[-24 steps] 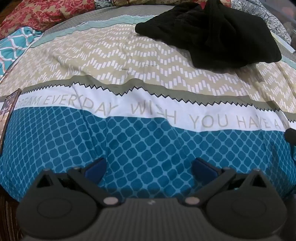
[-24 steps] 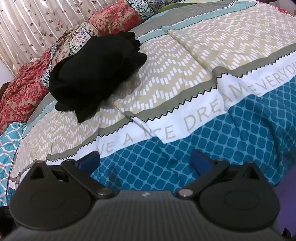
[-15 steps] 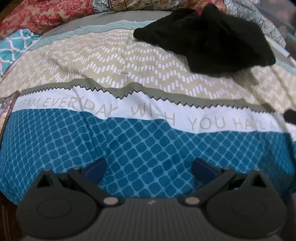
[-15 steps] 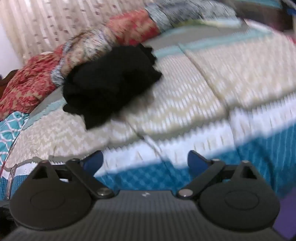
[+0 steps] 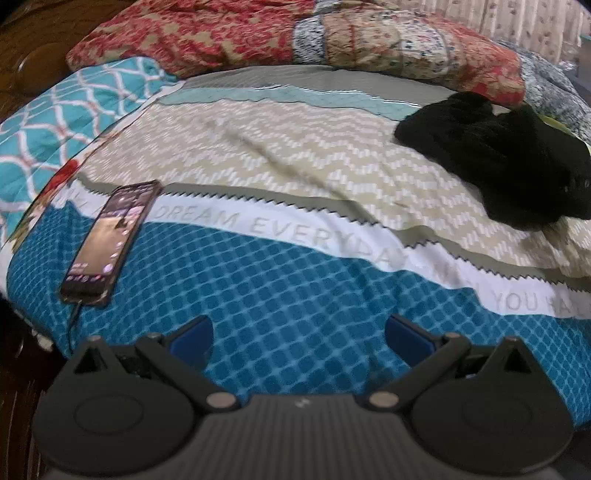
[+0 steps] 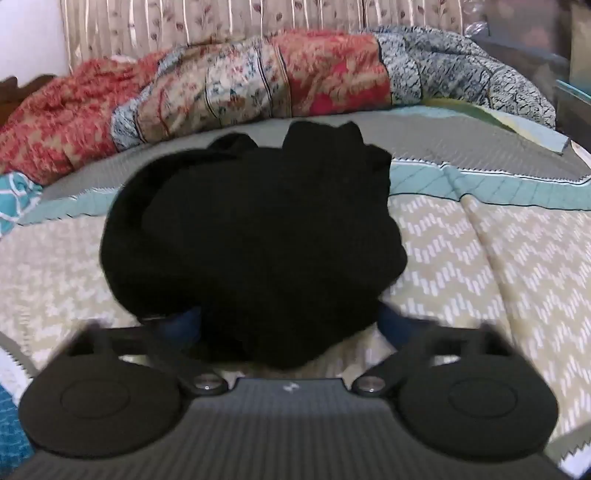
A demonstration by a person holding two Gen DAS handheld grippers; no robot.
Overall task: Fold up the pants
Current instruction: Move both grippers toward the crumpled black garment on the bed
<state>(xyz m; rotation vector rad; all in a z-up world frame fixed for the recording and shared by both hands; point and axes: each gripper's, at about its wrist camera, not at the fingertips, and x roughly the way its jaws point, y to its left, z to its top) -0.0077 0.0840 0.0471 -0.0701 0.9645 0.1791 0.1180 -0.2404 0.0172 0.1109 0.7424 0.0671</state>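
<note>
Quilted cotton bedspread (image 5: 295, 280) fills both views, banded: teal lattice print along the near edge, then a white strip w/ grey lettering, a beige zigzag band across the middle, pale aqua and grey strips toward the far edge. Along that far edge lies a long rumpled blanket (image 6: 258, 85), patchwork of red floral, cream floral and blue-grey crackle prints; a striped leaf-print curtain (image 6: 221, 22) hangs behind it. At the left edge of the bedspread, in the left wrist view, a 2nd teal-and-white lattice cloth (image 5: 55, 122) is bunched up. Black pants (image 6: 255, 236) sit in a crumpled heap on the beige band, toward the far right of the bedspread in the left wrist view, well apart from the left gripper; not folded yet. In the right wrist view the heap is dead centre and very close, its near edge drooping down between the fingers. Right gripper (image 6: 291, 325) is about half spread w/ the pants' near edge between the blue pads; fabric hides both tips and the view is blurred, so can't tell if the pads are pressing the cloth or just flanking it. Left gripper (image 5: 297, 334) is spread wide, nothing between its fingers, over the teal band near the front edge. Smallest item: a phone (image 5: 110, 240), screen lit, lying near the front-left corner across the white strip and teal band, w/ a thin cable (image 5: 74, 314) trailing off its near end.
</note>
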